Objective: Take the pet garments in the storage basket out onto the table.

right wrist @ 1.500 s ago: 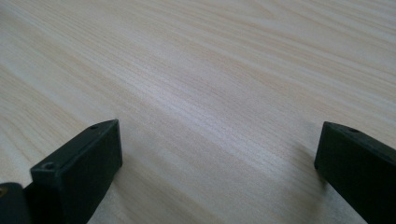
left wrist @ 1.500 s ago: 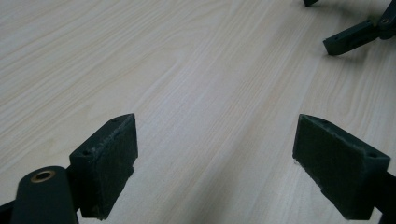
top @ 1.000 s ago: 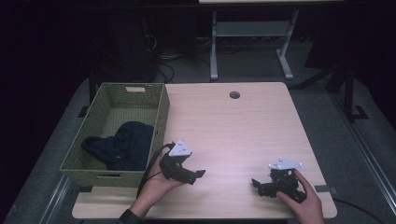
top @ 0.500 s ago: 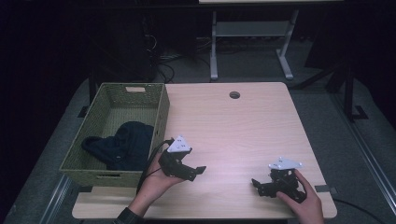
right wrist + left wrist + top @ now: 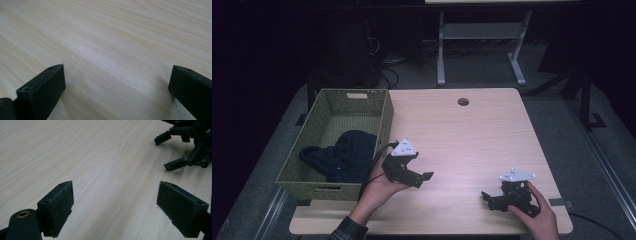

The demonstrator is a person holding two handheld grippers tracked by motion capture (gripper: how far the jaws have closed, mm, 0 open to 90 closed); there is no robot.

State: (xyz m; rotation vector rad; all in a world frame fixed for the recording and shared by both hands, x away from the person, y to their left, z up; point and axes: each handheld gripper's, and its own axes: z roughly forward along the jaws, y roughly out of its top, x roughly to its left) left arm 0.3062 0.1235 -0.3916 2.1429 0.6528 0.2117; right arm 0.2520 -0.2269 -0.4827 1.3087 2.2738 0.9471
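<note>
- Jaws spread wide on both grippers, nothing held: left gripper (image 5: 428, 176) near basket (image 5: 384, 120), right gripper (image 5: 484, 196) low over table (image 5: 472, 135)
- Dark cloth (image 5: 343, 155) lies inside basket
- Step, prob: pre-grasp; next, swing left gripper into basket & pinch cloth

Table (image 5: 472, 135): pale wood-grain top, smooth with a soft sheen. Basket (image 5: 384, 120), far left: coarse woven weave, matt green. Cloth (image 5: 344, 155) inside: dark, soft fabric. Gripper (image 5: 115, 205) pads (image 5: 61, 207): black, matt, finely rough.

Two claws (image 5: 428, 176) (image 5: 485, 198), one basket (image 5: 383, 122) (one cloth (image 5: 343, 155) inside)
</note>
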